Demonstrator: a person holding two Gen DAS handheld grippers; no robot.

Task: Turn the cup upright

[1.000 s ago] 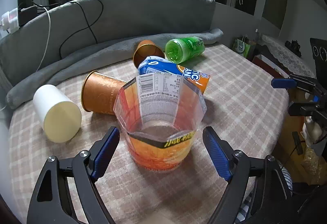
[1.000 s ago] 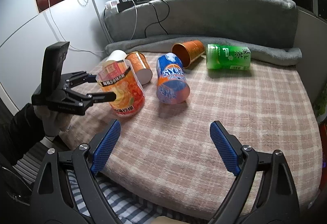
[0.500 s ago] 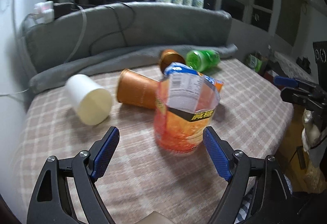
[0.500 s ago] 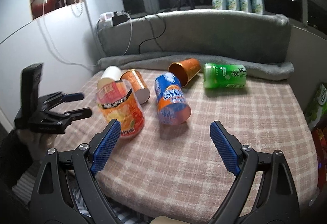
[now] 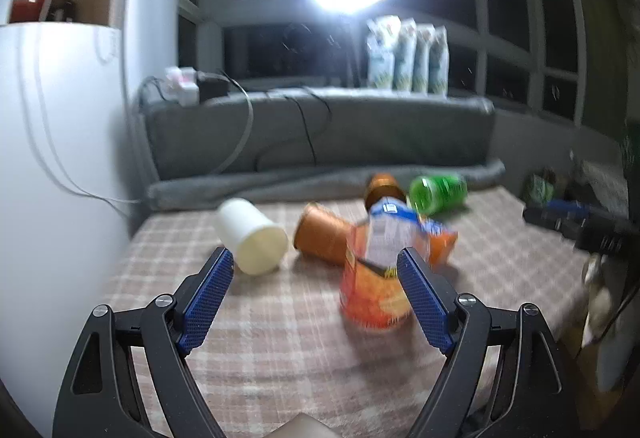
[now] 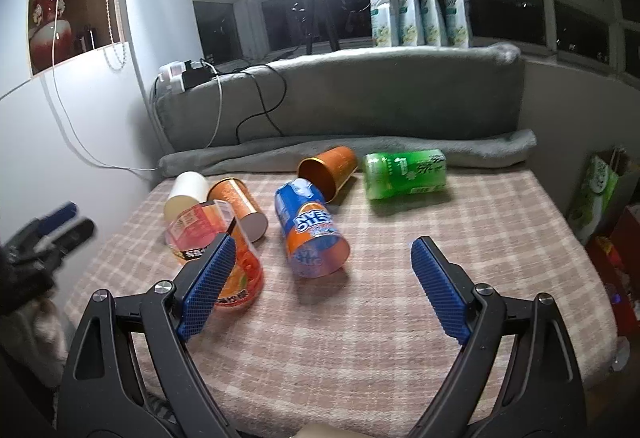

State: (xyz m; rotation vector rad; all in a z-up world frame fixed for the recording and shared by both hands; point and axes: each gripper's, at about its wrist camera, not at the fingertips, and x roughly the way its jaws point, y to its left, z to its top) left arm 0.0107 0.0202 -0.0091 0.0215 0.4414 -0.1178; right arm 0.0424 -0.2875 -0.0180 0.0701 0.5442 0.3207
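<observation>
Left gripper [image 5: 316, 298] has pulled back from orange cup [image 5: 374, 298], jaws spread, empty. Cup stands upright on checked blanket [image 6: 400, 318]. Right gripper [image 6: 320, 290] spread wide, empty.

On the surface [image 6: 400, 318], 1 cup [image 6: 216, 250] stands upright at the front left, 5 containers lying behind and right of it.

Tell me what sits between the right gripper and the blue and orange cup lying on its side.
Nothing visible does. The right gripper is open, and only bare checked blanket lies between it and the blue and orange cup.
</observation>
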